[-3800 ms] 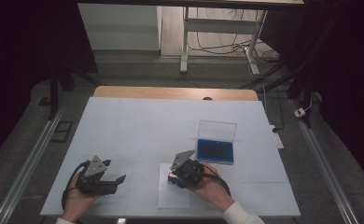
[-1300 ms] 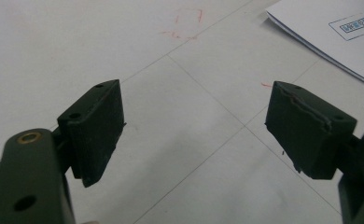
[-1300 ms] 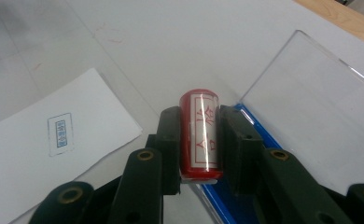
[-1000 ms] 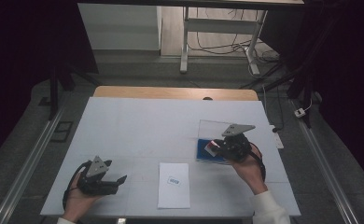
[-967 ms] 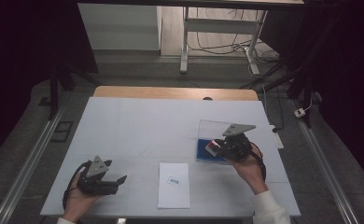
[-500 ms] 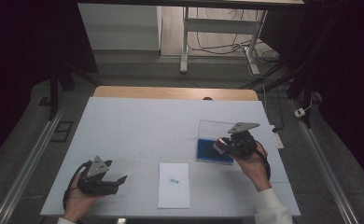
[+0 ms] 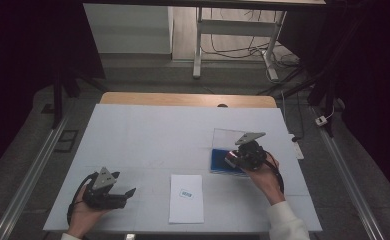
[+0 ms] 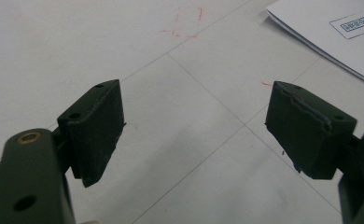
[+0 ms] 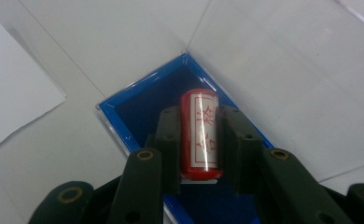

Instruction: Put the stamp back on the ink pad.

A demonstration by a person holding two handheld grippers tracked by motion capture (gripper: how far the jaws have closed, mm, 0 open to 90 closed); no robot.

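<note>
Item 1, red stamp (image 9: 199, 135): we find it clamped between the 2 jaws of the right gripper (image 7: 236, 158), which are closed on its sides. It is a cylinder with a white label bearing red characters that we cannot read. Its lower end is cut off behind the jaws in the right gripper view. In the high view it appears as a small reddish spot at the gripper's tip; we cannot make out more there.

Item 2, blue ink pad (image 9: 138, 109): a shallow tray with a dark blue bed, sitting directly under the stamp. Whether the stamp touches the bed we cannot tell. A clear lid (image 7: 226, 138) stands open at its far side, its edges faint against the table. The near part of the tray is hidden by the gripper and the hand (image 7: 262, 175) that holds it.

Item 3, left gripper (image 7: 124, 194): it rests low at the near left of the white table (image 7: 148, 135), jaws wide apart with nothing between them. The table surface beneath shows thin seams and faint red marks.

Item 4, paper sheet (image 7: 186, 198): it lies flat between the 2 grippers, near the front edge, carrying 1 small blue rectangular print (image 7: 186, 193). We cannot read the print. A corner of the sheet is cut off in the left gripper view.
</note>
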